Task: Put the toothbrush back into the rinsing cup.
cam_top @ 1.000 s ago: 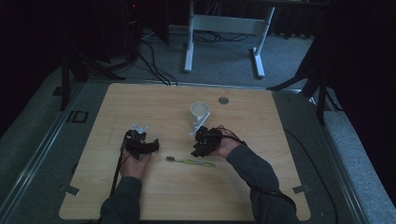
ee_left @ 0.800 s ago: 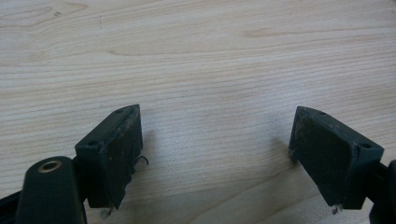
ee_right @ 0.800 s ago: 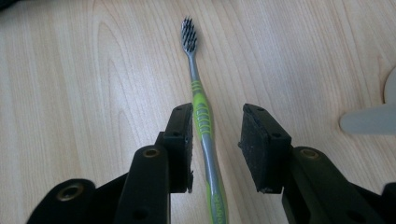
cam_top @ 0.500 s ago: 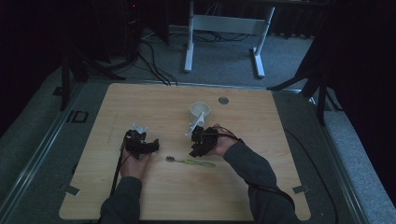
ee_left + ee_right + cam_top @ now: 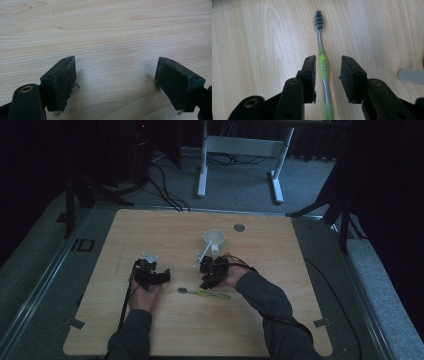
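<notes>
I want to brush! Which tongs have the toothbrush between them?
The right tongs: the green toothbrush lies between their open jaws. The left tongs straddle bare wood.

Light wood table (image 5: 150, 230) is sitting on grey carpet (image 5: 380, 285). Small round grey disc (image 5: 239, 227) is lying on tbl at abt 1 o'clock. One tape bit (image 5: 75, 323) is sticking at 7 o'clock corner, 2nd tape bit (image 5: 321, 323) at 5. White frame (image 5: 240, 145) w/ two legs is standing beyond tbl at 12; black cables (image 5: 162, 187) are trailing over floor at 11.
</notes>
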Motion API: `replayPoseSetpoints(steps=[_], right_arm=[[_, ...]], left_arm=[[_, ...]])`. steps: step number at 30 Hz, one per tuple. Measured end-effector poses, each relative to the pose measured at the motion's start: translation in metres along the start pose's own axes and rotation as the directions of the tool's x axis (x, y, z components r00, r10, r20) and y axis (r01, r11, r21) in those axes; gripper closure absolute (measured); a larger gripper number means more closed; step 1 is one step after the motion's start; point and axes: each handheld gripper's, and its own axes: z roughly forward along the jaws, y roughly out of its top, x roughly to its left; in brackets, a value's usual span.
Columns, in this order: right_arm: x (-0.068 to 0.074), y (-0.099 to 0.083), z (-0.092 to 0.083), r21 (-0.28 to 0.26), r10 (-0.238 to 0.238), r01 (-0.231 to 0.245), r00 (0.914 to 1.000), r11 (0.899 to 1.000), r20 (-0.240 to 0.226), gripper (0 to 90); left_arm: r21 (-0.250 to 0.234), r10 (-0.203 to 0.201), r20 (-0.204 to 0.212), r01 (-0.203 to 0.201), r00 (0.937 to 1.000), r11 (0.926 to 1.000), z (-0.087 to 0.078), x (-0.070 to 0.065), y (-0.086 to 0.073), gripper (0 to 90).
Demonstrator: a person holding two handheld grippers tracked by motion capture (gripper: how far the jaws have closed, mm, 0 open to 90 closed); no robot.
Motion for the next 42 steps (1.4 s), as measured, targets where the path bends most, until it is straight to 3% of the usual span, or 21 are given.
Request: replayPoseSetpoints(steps=[28,32,42], right_arm=[[0.007,0.020,0.012,0.116,-0.059,0.060,0.9982,0.991,-0.007,65.5],[0.007,0.021,0.016,0.154,-0.064,0.065,0.9979,0.986,-0.012,65.8],[0.007,0.025,0.024,0.192,-0.077,0.080,0.9967,0.978,-0.024,66.5]], left_arm=[[-0.001,0.000,0.000,0.000,1.0000,1.0000,0.000,0.000,0.000,17.8],[0.000,0.000,0.000,0.000,1.0000,1.0000,0.000,0.000,0.000,17.8],[-0.001,0.000,0.000,0.000,1.0000,1.0000,0.000,0.000,0.000,17.8]])
